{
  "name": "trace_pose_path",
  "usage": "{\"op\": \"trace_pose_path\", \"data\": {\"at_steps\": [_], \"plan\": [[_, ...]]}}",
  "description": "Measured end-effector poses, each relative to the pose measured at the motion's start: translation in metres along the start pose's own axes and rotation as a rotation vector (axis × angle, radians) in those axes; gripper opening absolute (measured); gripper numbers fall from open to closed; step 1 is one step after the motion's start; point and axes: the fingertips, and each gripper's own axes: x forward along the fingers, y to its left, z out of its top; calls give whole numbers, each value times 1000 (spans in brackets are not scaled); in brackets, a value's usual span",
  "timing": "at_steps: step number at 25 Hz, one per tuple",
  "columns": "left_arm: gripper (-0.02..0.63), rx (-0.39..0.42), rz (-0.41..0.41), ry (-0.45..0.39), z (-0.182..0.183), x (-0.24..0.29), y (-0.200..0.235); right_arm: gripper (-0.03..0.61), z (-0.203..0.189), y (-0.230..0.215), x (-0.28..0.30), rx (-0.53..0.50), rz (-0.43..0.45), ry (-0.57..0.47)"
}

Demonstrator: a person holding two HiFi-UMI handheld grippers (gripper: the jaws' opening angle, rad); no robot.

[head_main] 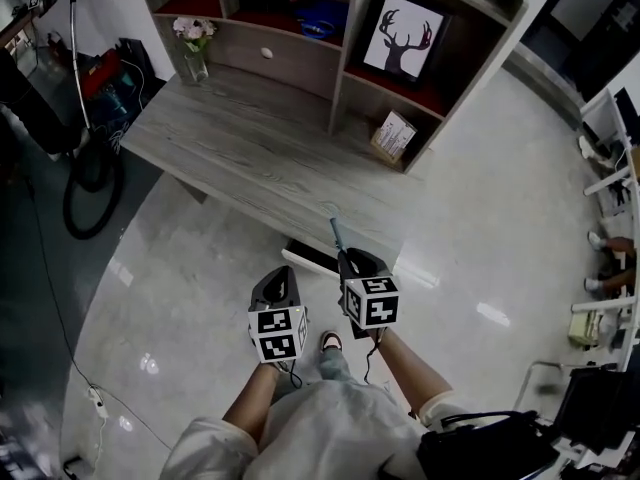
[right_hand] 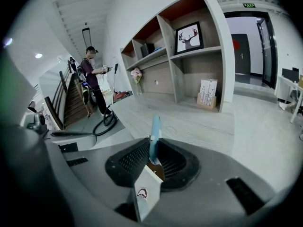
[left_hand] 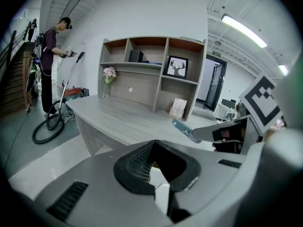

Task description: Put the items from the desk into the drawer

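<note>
Gripping blue-handled tool (right_hand: 155, 126) | right hand-held gripper (right_hand: 152, 146): jaws narrow | left hand-held gripper (left_hand: 154, 143): jaws together, empty

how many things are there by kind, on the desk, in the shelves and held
vase of flowers: 1
deer picture: 1
box: 1
blue item on shelf: 1
black box on shelf: 1
blue tool, held: 1
total: 6
</note>
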Motion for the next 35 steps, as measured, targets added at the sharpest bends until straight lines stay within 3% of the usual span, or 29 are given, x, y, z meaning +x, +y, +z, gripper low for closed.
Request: {"op": "trace_pose_path", "data": {"at_steps": [23, 35], "plan": [[-2, -105, 44, 55, -77, 1, -11, 53, -87, 26, 3, -107, 122, 164], [-2, -108, 35, 137, -115, 22, -4, 52, -120, 10, 30, -51, 100, 233]]}}
